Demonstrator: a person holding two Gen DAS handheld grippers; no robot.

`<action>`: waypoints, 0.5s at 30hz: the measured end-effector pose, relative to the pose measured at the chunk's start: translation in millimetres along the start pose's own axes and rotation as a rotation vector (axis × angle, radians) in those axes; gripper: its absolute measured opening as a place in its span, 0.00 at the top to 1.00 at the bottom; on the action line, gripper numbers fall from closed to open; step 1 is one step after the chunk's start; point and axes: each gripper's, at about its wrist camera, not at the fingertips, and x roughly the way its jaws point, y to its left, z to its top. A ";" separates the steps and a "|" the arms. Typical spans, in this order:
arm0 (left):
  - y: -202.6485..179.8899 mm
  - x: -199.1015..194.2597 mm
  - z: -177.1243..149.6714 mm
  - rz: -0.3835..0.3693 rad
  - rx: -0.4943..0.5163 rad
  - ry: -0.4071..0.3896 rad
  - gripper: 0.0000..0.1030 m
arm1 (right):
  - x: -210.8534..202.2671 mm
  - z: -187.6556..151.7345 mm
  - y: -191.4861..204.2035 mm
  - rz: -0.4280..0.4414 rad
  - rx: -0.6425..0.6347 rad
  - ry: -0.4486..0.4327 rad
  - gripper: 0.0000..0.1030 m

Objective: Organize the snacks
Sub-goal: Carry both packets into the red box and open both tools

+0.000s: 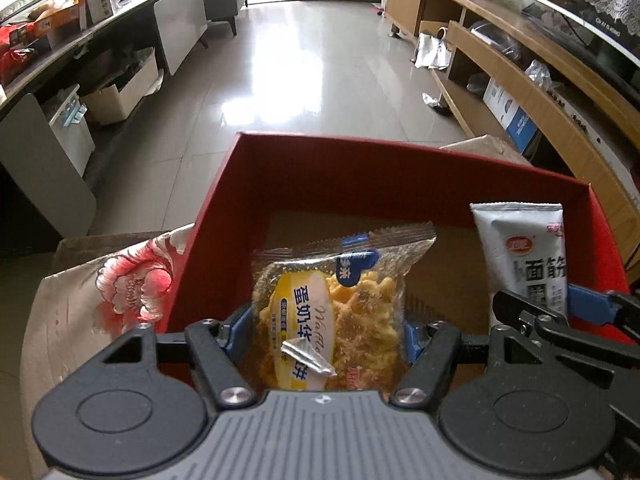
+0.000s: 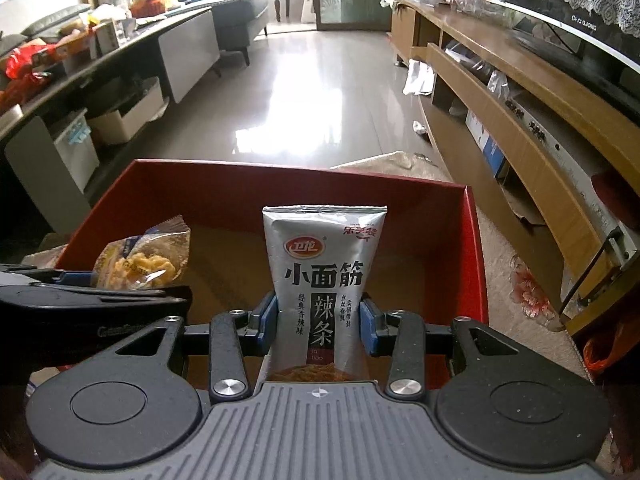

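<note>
Right wrist: silver packet [image 2: 322, 280] reads "小面筋 辣条".

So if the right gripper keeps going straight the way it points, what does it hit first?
Probably the brown floor of the red box: the right gripper, shut on the silver spicy-strip packet, points down into it. Depth is unclear.

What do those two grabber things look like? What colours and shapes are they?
The two look the same. The left tool and the right tool each have black metal linkage arms with silver bolts, blue pads at the fingertips, two round black discs, and a grey ribbed plate with a small crosshair mark. No cables or sleeves show.
</note>
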 end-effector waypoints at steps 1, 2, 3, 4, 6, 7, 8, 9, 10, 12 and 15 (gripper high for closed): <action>0.0 0.6 -0.8 -0.001 0.001 0.004 0.31 | 0.8 -0.6 0.3 0.000 -0.005 0.005 0.49; -0.4 0.7 -1.2 0.001 0.005 0.004 0.31 | 1.8 -0.6 0.6 -0.005 -0.010 0.006 0.47; 0.2 -0.2 -1.9 0.003 0.007 0.002 0.30 | 1.5 -0.9 0.5 -0.013 -0.012 0.000 0.46; 0.0 -0.9 -1.9 0.006 0.008 0.002 0.30 | 1.7 -0.8 0.6 -0.016 -0.015 0.000 0.46; 1.7 -3.1 -1.8 0.006 0.004 0.001 0.29 | 1.0 -0.6 0.2 -0.020 -0.012 -0.005 0.42; 2.0 -4.2 -1.5 0.004 0.002 -0.001 0.29 | 0.5 -0.6 -0.3 -0.025 -0.012 -0.007 0.41; 2.3 -5.0 -1.7 0.002 0.001 -0.002 0.28 | 0.3 -0.2 -1.3 -0.027 -0.011 -0.011 0.38; 1.9 -7.1 -2.1 0.002 0.000 -0.005 0.28 | -0.6 -0.4 -2.4 -0.030 -0.009 -0.014 0.36; 2.0 -9.2 -2.2 0.001 -0.003 -0.008 0.28 | -2.2 -0.3 -3.0 -0.030 -0.007 -0.017 0.36; 2.5 -14.5 -2.3 -0.001 -0.005 -0.017 0.28 | -5.0 0.4 -2.9 -0.032 -0.009 -0.024 0.36; 5.1 -26.2 -3.3 -0.004 -0.002 -0.040 0.28 | -13.2 1.1 0.0 -0.043 -0.017 -0.045 0.36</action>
